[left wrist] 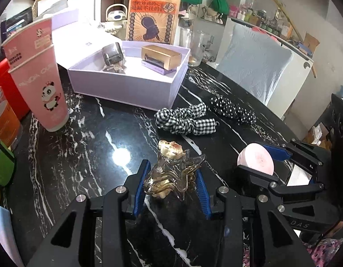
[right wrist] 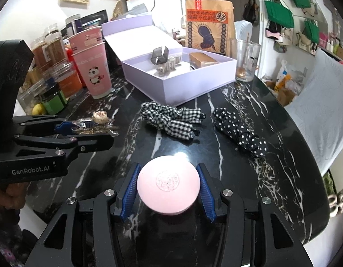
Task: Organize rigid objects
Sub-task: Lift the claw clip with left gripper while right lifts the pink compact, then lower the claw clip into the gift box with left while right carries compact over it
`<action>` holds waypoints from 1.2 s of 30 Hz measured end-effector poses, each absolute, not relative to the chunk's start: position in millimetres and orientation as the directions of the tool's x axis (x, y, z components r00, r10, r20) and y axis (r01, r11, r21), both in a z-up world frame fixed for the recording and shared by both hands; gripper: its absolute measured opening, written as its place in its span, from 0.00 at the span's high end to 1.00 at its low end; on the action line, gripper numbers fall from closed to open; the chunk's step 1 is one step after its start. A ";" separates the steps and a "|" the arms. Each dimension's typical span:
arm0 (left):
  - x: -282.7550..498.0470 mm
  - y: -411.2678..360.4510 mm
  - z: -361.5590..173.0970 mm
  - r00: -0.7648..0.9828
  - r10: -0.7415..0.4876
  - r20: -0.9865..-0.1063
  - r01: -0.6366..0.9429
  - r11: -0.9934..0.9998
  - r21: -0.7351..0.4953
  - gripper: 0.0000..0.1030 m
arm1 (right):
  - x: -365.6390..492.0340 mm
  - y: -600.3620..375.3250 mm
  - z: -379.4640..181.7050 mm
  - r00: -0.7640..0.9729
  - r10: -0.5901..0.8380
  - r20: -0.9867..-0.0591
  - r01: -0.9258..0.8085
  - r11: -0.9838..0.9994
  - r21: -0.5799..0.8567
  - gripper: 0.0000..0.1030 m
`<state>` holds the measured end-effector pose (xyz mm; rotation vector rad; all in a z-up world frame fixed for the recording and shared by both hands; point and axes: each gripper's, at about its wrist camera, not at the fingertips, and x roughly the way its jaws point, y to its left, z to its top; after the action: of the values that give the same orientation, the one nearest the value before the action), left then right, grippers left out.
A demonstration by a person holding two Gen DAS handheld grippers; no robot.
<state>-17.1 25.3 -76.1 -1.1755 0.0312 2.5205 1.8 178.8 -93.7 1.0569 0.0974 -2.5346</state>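
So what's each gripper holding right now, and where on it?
Left gripper clamps the clear hair claw clip by its sides. Right gripper holds the pink round compact across its rim.

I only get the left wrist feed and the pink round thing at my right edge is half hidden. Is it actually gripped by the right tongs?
Observer: Yes. In the right wrist view the right tongs clamp the flat pink round compact on both sides with the blue pads.
Operator: Anything printed on it?
Observer: A faint round embossed emblem sits at the centre of its top face.
Operator: What stands behind the pink panda paper cup?
Observer: Behind the pink panda paper cup, several clear jars with brown and orange contents stand in a row.
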 end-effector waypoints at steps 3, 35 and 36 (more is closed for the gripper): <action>-15.1 23.6 -70.1 -0.611 0.308 -0.729 -0.320 -0.939 -0.129 0.61 | 2.6 176.7 -90.0 -0.641 -0.337 -0.689 0.397 -0.914 0.078 0.51; -69.2 23.3 5.3 -0.707 0.290 -0.645 -0.288 -0.951 -0.111 0.61 | -44.7 177.8 -17.5 -0.677 -0.427 -0.600 0.498 -0.865 0.053 0.51; -72.0 23.6 6.2 -0.707 0.291 -0.644 -0.291 -0.950 -0.109 0.61 | -47.3 178.5 -15.5 -0.677 -0.429 -0.598 0.499 -0.865 0.055 0.51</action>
<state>-72.0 23.6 6.2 -0.9974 0.0014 2.6436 -47.3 178.5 -15.5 0.8460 0.1529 -2.4839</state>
